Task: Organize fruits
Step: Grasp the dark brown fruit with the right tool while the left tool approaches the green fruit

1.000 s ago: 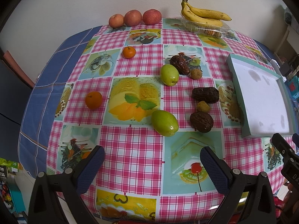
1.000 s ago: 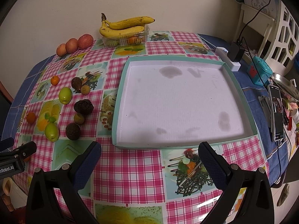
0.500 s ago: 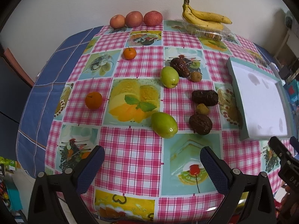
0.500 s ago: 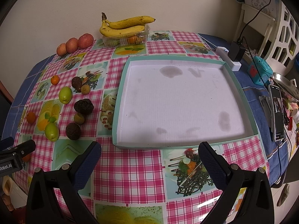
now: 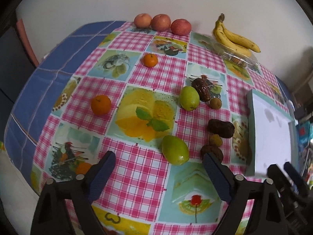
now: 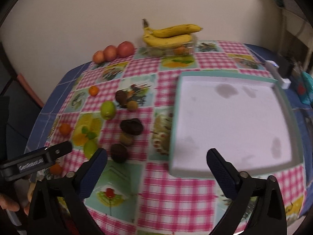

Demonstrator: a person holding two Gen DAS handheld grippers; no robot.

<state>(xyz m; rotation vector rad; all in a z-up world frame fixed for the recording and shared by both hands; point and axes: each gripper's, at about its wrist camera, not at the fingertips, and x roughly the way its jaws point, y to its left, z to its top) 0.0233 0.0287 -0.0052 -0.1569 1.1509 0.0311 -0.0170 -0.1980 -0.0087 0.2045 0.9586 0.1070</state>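
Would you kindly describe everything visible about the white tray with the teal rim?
The tray is a shallow square with a white, matte floor and a low teal rim. It looks like foam or card. Its floor carries several grey smudges and no fruit. It lies flat on the checked tablecloth, right of the loose fruit, with nothing else touching it. The right gripper hovers near its front edge, jaws apart.

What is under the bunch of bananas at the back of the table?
The bananas rest on a clear plastic container. Through its wall an orange fruit and something greenish show; the rest of its contents are too blurred and covered to identify.
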